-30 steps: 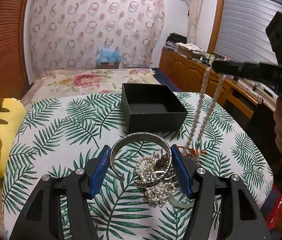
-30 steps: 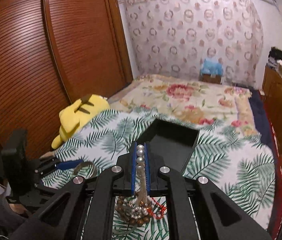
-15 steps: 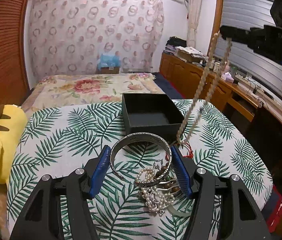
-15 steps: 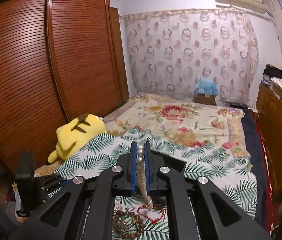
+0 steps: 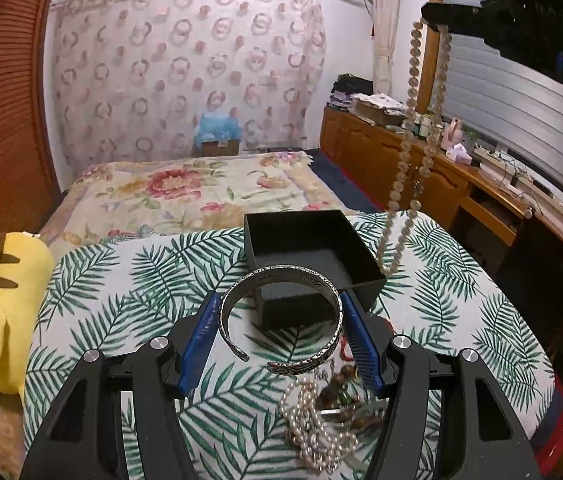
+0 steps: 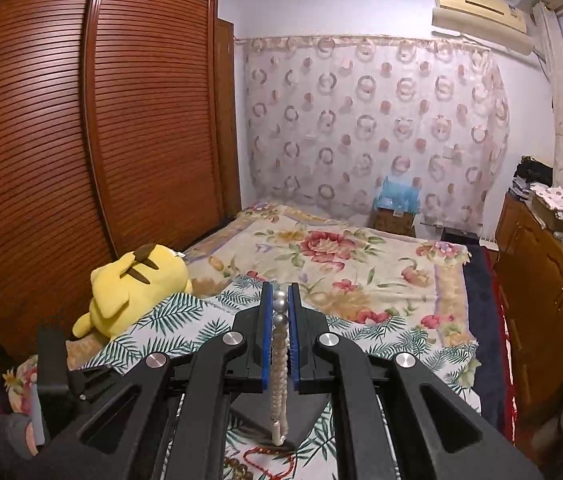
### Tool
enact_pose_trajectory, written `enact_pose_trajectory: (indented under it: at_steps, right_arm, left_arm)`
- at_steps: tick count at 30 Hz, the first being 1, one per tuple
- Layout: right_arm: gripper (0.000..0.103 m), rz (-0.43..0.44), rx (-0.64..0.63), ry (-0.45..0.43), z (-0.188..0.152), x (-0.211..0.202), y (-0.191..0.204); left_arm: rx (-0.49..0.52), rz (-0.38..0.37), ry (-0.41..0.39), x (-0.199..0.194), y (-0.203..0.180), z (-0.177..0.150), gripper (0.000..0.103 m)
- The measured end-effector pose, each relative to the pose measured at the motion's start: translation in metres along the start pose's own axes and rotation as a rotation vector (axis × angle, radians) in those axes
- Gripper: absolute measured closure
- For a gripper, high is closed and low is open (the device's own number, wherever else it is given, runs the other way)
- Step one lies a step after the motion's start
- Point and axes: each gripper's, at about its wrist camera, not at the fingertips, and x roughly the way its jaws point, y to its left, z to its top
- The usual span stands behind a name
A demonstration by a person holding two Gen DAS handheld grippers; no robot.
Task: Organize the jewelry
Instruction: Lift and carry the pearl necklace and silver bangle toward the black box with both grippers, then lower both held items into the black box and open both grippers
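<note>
My left gripper [image 5: 279, 312] is shut on a silver cuff bangle [image 5: 281, 316] and holds it above the leaf-print cloth, just in front of the open black box [image 5: 309, 246]. My right gripper [image 6: 280, 300] is shut on a long pearl necklace [image 6: 278, 356]. In the left wrist view that necklace [image 5: 405, 152] hangs from the raised right gripper [image 5: 433, 20] with its lower end over the box's right rim. A pile of pearl strands and brown beads [image 5: 321, 424] lies on the cloth below my left gripper.
A yellow plush toy [image 5: 1, 304] lies at the table's left edge. A floral bed [image 5: 193, 188] is behind the table. A wooden sideboard [image 5: 421, 168] stands on the right, a slatted wardrobe [image 6: 81, 140] on the left. A red cord [image 6: 265, 460] lies near the pile.
The right gripper has risen and lifted the pearl necklace clear of the pile, toward the box. The left gripper has lifted the bangle off the pile and moved it toward the box.
</note>
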Motion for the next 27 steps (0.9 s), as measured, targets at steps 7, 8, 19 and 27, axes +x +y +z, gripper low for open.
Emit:
enact_pose_trajectory:
  at_steps: [7, 8, 19, 27]
  right_arm:
    - [0.094, -0.012, -0.001, 0.1, -0.031, 0.04, -0.007]
    - [0.094, -0.01, 0.003, 0.133, -0.04, 0.051, -0.009]
    - [0.094, 0.048, 0.099, 0.285, -0.102, 0.109, -0.028]
    - [0.093, 0.031, 0.111, 0.252, -0.116, 0.088, -0.043]
  left_arm:
    - [0.012, 0.014, 0.019, 0.021, 0.0, 0.008, 0.045]
    - [0.014, 0.017, 0.024, 0.026, -0.001, 0.009, 0.045]
    - [0.017, 0.011, 0.06, 0.067, -0.003, 0.022, 0.045]
    - [0.055, 0.01, 0.086, 0.089, -0.02, 0.031, 0.045]
